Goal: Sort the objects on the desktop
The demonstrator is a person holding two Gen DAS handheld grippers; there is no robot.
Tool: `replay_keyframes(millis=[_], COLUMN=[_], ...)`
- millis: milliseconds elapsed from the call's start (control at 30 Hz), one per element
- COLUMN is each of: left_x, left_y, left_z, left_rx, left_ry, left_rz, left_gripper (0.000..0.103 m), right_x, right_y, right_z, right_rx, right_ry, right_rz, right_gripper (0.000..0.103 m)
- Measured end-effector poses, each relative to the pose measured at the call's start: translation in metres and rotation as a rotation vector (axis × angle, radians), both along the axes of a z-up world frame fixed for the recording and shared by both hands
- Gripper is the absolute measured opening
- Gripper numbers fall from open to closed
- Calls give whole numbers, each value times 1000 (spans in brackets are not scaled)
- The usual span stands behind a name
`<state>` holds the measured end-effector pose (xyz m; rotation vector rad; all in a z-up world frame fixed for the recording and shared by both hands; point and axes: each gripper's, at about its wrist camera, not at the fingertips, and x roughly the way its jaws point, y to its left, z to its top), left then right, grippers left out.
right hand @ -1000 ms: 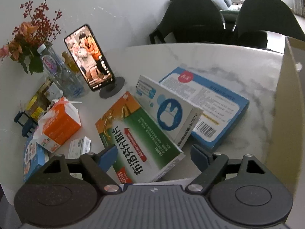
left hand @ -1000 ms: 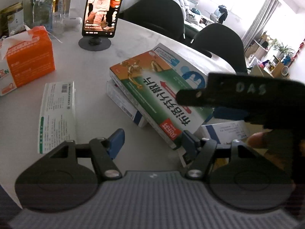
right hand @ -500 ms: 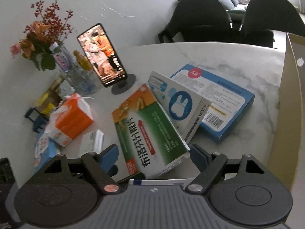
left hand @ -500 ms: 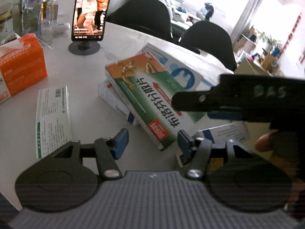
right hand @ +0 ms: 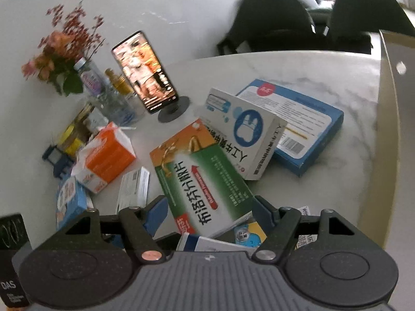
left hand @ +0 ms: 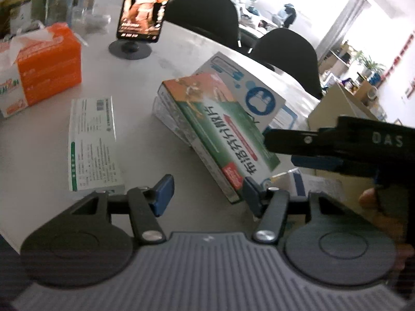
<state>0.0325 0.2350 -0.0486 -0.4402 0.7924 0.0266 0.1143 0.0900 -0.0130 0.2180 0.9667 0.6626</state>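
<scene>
A green and orange medicine box (right hand: 202,181) lies tilted on a pile of boxes, leaning on a white box with a blue rabbit mark (right hand: 246,134). My right gripper (right hand: 208,212) has the green box's near end between its jaws, which are closing. A gap shows at the left pad and the right pad is at the box's corner. In the left wrist view my left gripper (left hand: 207,194) is open over bare table, its right pad beside the green box (left hand: 220,129). My right gripper (left hand: 293,153) reaches in from the right.
A flat blue box (right hand: 298,119) lies behind the pile. A slim white and green box (left hand: 90,142), an orange tissue pack (left hand: 46,64) and a phone on a stand (left hand: 145,5) are to the left. A cardboard box wall (right hand: 394,129) stands at the right; bottles and flowers (right hand: 59,62) far left.
The right gripper's jaws have narrowed around the green box, which now lies deeper between them. The left gripper's jaws narrowed a little at first, then held.
</scene>
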Motion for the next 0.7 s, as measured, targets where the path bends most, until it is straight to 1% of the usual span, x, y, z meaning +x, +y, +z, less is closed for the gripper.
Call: replay_keyframes(millis=[67,167,233,300,333,433,567,633,700], left_x=[6,14,19,21,21,19,11,8,8], left_y=[2,5,7,8,8,5,-2,-5,-8], left_z=[-5,-16,-23,-27,-28,-23,-2,11,23], left_rx=[-48,-141,-205,-256,-266,-251,-154,-94,-40], left_ry=[14,40,54,60,62,57,12,-13,-40], left_rz=[0,2,7,13,19,45,79,100,109], left_gripper=[55,50,43,31,30,29,24,22,22], right_x=[3,6,7,7,7,7,7,7,5], right_y=[-1,0,1,2,2,0,-5,-9,-13], right_z=[-2,-7,-11,-15,-16,-18,-16,-13,-6], right_rx=[15,35,47,60,67,89,125,160,170], right_ry=[13,42,67,89,99,121,140,149,134], right_rz=[-12,-11,-2,9,15,20,9,2,-5], right_gripper=[75,75,75,75,74,74,74,75,74])
